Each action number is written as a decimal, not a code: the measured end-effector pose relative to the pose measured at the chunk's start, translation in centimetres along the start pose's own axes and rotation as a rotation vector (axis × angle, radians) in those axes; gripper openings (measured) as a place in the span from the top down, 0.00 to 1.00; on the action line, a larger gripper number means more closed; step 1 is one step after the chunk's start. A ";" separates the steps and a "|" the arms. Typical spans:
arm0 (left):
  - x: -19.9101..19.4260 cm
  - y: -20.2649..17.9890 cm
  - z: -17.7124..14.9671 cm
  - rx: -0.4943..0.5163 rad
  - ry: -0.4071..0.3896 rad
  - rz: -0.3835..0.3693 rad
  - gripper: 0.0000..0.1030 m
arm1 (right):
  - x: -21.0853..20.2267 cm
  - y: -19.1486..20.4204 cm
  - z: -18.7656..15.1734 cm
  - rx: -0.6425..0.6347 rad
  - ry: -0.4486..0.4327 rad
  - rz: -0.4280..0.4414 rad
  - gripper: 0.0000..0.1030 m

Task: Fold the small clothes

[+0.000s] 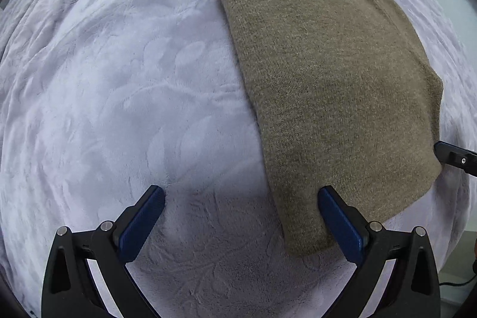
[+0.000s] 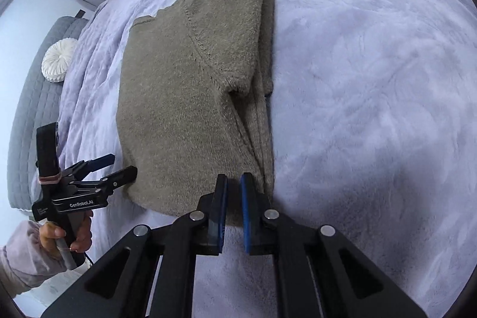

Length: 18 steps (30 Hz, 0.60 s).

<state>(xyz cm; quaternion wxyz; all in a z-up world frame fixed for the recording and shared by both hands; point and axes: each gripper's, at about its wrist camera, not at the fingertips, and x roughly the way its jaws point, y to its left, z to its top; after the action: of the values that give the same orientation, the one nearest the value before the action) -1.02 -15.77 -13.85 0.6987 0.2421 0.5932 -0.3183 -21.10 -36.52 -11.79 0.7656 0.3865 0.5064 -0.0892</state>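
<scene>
Right wrist: jaws nearly closed, empty; left jaws wide; folded knit sweater point(image 2: 193, 97), plush blanket point(image 2: 372, 79).

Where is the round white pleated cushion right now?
In the right wrist view, the round white pleated cushion sits far left on the grey quilted bedding, beyond the lavender plush blanket and left of the folded olive-brown knit sweater.

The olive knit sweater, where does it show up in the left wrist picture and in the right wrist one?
Left wrist view: the olive knit sweater fills the right half, running from the top centre to the lower right.
Right wrist view: the sweater lies left of centre, folded.
Shared landmark: the lavender plush blanket beneath it.
</scene>
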 end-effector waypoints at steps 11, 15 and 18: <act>-0.1 1.7 -1.0 -0.047 0.017 -0.014 0.00 | -1.9 -3.6 -3.2 0.375 -0.040 0.229 0.42; -0.5 1.5 -1.0 -0.034 0.020 0.001 0.00 | -0.6 -4.5 -3.1 0.491 -0.054 0.343 0.80; -0.6 1.5 -1.1 -0.035 0.024 -0.001 0.00 | -1.2 -3.7 -2.9 0.447 -0.068 0.309 0.86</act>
<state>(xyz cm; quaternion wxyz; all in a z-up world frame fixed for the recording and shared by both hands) -0.73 -13.84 -13.57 0.6956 0.2335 0.6069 -0.3053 -25.66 -37.43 -13.16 0.6825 0.6153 0.3831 -0.0940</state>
